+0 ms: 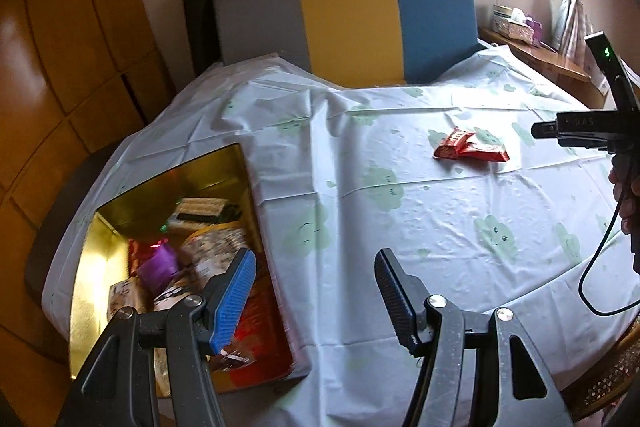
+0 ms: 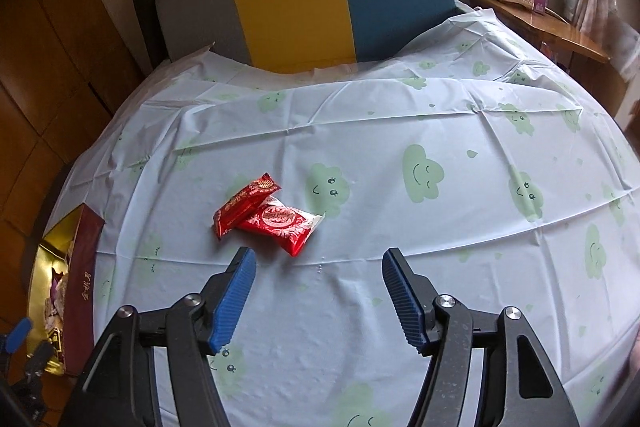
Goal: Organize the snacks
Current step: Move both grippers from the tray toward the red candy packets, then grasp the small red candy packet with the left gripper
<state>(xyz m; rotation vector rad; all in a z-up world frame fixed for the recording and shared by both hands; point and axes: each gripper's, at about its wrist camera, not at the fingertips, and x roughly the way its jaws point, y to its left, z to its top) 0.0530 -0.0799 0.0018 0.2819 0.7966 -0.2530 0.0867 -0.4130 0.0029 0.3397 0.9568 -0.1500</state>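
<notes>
Cloud-print tablecloth (image 2: 360, 131); gold snack tin (image 1: 100, 267) at near left, already holding most packets. Two red wrapped snacks (image 2: 266, 213) remain loose mid-table. Left gripper (image 1: 316, 291) over the tin edge and right gripper (image 2: 318, 291) both spread wide, empty.

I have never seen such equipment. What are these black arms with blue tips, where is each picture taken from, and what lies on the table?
There is no robot: a person holds a two-finger clamp in each hand, with a camera looking along its fingers. One picture comes from the left hand-held gripper, the other from the right hand-held gripper. Both are open and hold nothing. On the cloud-print tablecloth lie two red snack packets, overlapping. At the table's left edge stands an open gold tin that already holds several snacks. The left view also shows the right gripper's body at its right edge.
</notes>
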